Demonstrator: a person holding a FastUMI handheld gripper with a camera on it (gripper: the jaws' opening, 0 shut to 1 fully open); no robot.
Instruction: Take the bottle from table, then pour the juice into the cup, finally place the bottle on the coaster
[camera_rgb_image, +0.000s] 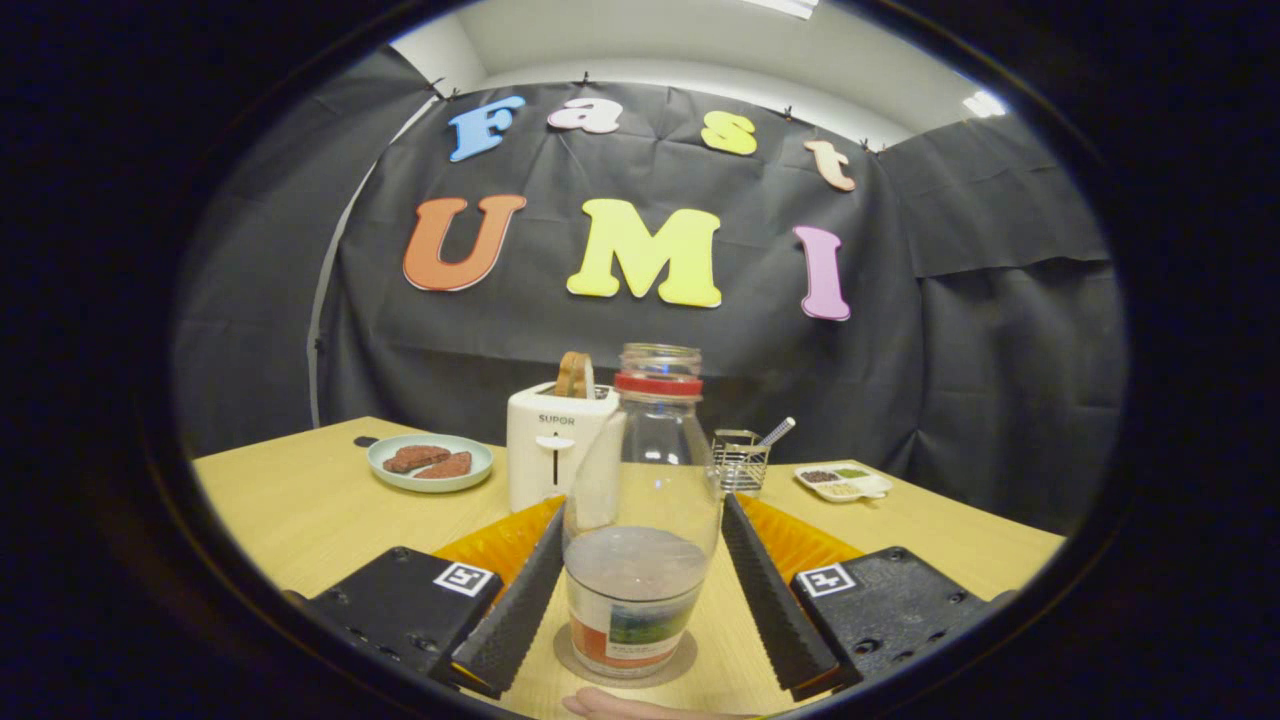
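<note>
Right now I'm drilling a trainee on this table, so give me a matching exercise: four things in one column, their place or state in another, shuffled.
Things:
1. bottle
2. toaster
3. plate
4. wire basket

Places or states:
A. holds two brown patties
B. stands on the coaster, between the fingers of the open tool
C. has a slice sticking up from its slot
D. holds a metal utensil

Pairs: 1-B, 2-C, 3-A, 4-D

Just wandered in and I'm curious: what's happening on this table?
A person's hand-held tongs sit around a clear bottle with some juice in it. The bottle stands on a round coaster, fingers close on either side; whether they press it I can't tell. A fingertip shows just before it. Beyond are a toaster and a plate.
</note>
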